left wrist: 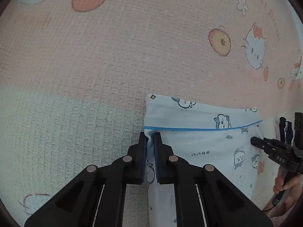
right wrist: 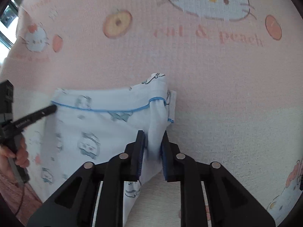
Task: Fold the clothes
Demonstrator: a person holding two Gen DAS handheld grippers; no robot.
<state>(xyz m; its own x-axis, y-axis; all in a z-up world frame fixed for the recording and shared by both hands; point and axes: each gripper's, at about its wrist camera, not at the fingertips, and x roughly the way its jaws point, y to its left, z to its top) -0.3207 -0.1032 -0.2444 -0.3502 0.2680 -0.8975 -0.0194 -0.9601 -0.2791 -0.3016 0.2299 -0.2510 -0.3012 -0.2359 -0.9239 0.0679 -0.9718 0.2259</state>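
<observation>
One pink cat-and-peach bedsheet [right wrist: 217, 79] under pale-blue garment [left wrist: 204, 143]

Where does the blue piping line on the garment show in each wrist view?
Left wrist: the piping runs across lower right, just above the left gripper.
Right wrist: the piping runs across centre left, above the right gripper.
Shared landmark: the pale blue garment.

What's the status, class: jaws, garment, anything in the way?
Left gripper shut on garment edge. Right gripper shut on its other edge. Garment partly folded on the sheet. Nothing in the way.
</observation>
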